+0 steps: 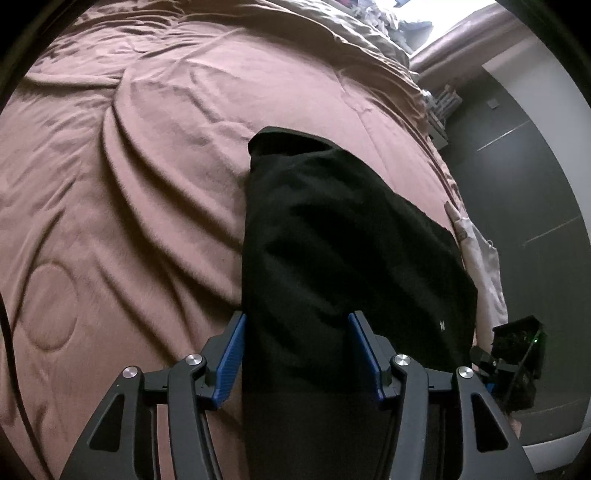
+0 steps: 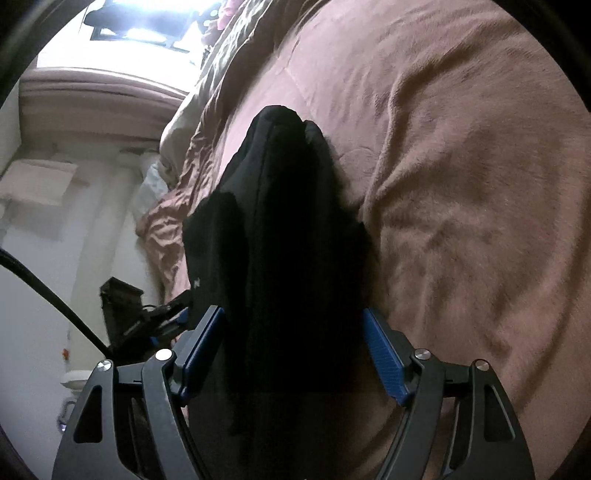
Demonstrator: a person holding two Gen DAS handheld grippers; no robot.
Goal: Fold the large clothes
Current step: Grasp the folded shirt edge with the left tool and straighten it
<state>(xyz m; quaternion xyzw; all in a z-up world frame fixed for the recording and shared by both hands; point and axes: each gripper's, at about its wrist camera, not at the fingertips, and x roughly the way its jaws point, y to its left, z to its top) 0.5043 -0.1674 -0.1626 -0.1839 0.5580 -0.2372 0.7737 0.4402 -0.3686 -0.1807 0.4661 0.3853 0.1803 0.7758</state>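
A black garment [image 1: 332,236] lies folded into a long strip on a brown bedspread [image 1: 129,166], near the bed's right edge in the left wrist view. My left gripper [image 1: 297,317] is open, its blue pads [image 1: 231,358] spread either side of the strip's near end. The garment also shows in the right wrist view [image 2: 288,229], bunched and running away from me. My right gripper [image 2: 295,314] is open too, its blue pads [image 2: 386,358] straddling the dark cloth. The garment's near end is hidden in shadow between the fingers.
The wrinkled bedspread [image 2: 461,184] fills most of both views. A dark floor [image 1: 517,192] lies beyond the bed's edge. The other gripper [image 1: 517,362] shows at the lower right. A bright window [image 2: 129,26] and pale wall sit at the left. A black cable [image 2: 55,295] crosses there.
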